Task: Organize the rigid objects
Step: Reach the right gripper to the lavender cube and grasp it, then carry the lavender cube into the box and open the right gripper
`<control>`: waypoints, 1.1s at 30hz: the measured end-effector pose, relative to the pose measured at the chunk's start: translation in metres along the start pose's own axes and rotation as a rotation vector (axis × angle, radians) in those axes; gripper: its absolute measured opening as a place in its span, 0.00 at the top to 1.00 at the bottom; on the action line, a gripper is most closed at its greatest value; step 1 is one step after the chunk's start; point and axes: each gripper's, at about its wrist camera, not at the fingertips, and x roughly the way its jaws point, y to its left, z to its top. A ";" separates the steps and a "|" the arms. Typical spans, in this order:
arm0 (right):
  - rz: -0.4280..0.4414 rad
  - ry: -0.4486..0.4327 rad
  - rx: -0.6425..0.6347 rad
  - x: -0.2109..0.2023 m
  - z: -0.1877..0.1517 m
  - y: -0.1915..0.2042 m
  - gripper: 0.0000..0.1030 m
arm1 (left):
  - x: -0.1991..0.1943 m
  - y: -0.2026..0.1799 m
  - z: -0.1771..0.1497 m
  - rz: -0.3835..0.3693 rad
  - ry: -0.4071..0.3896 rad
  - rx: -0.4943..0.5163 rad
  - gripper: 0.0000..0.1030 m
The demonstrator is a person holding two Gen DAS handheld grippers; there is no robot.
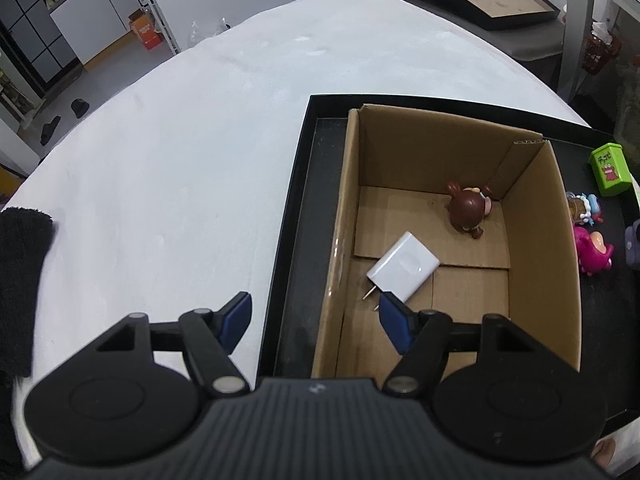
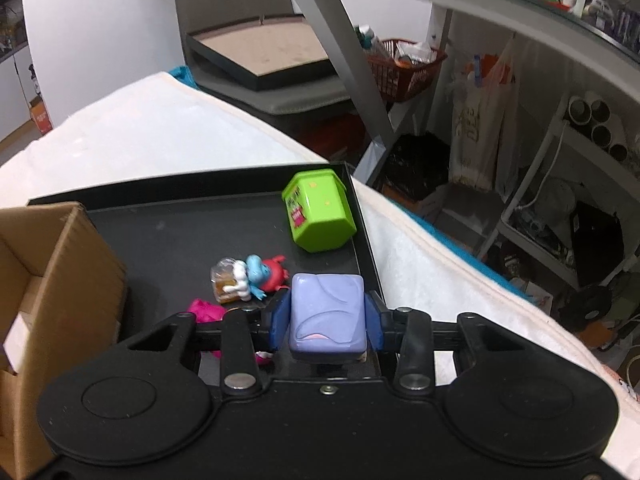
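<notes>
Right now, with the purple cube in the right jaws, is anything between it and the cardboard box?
Only the box's own near wall, which the purple cube must clear. The blue figure and pink toy lie low on the tray along the way. The box top is open.

Lilac cube toy [image 2: 328,314], tool-clamped

Both handheld tools look alike: the left gripper [image 1: 316,322] and the right gripper [image 2: 327,322] each have a matte black body with a ribbed central housing and two round disc-shaped mounts. Black linkage bars pinned with silver rivets carry dark blue finger pads [image 1: 394,326] (the right tool also shows a small screw at centre). A sliver of bare skin [image 1: 604,454] shows at the left view's lower right corner.
</notes>
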 end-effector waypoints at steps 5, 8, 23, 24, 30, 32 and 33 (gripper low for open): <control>0.007 -0.022 -0.001 -0.014 0.005 0.005 0.63 | 0.000 0.005 -0.004 -0.009 -0.010 -0.003 0.33; 0.002 -0.037 -0.012 -0.022 0.009 0.008 0.63 | -0.001 0.009 -0.007 -0.031 -0.018 -0.009 0.33; 0.152 -0.144 -0.031 -0.069 0.029 0.046 0.63 | -0.003 0.015 -0.012 -0.128 -0.061 -0.010 0.37; 0.165 -0.149 -0.037 -0.072 0.030 0.051 0.63 | -0.003 0.016 -0.012 -0.136 -0.063 -0.013 0.37; 0.228 -0.183 -0.082 -0.084 0.029 0.078 0.63 | 0.000 0.022 -0.014 -0.178 -0.084 -0.015 0.52; 0.234 -0.188 -0.102 -0.086 0.028 0.088 0.63 | 0.000 0.025 -0.014 -0.193 -0.085 -0.014 0.57; 0.242 -0.190 -0.111 -0.087 0.028 0.093 0.63 | 0.000 0.026 -0.014 -0.201 -0.085 -0.013 0.60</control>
